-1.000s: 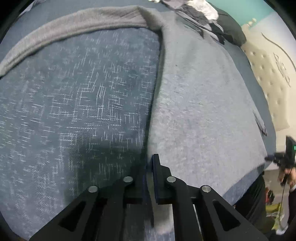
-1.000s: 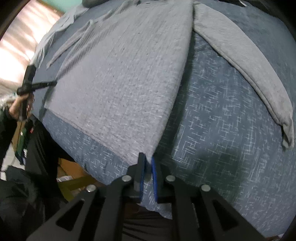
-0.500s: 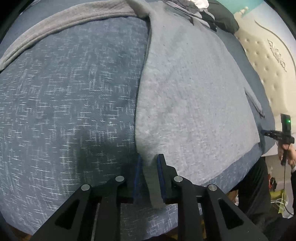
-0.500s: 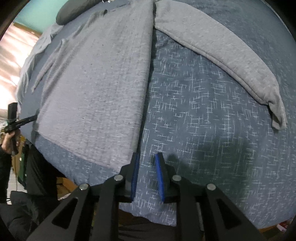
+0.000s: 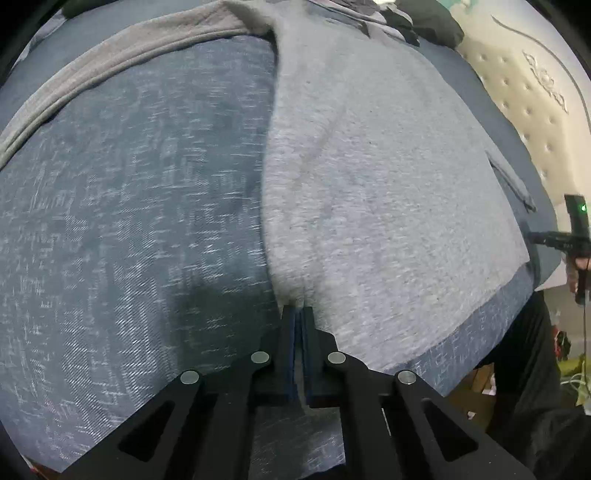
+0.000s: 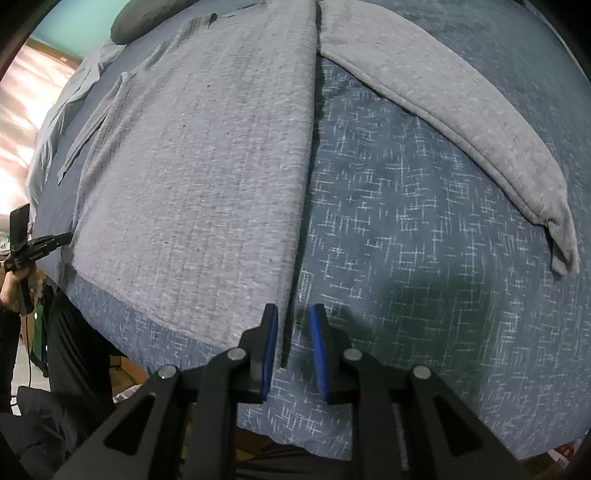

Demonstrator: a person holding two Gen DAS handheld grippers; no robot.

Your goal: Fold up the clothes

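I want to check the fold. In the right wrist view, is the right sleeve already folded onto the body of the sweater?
No. The sleeve lies spread out on the blue bedcover, apart from the body of the sweater.

A bedroom, with a wide bed filling nearly everything in sight.

The bed [image 6: 424,229] wears a dark blue cover flecked with short white crosshatch marks. A cream tufted headboard [image 5: 532,92] with a curling carved motif stands at one end, and a dark pillow [image 6: 140,22] lies near a teal wall [image 6: 70,33]. Beneath that wall, a band of warm pinkish light [image 6: 26,99] glows at the left of the right wrist view.
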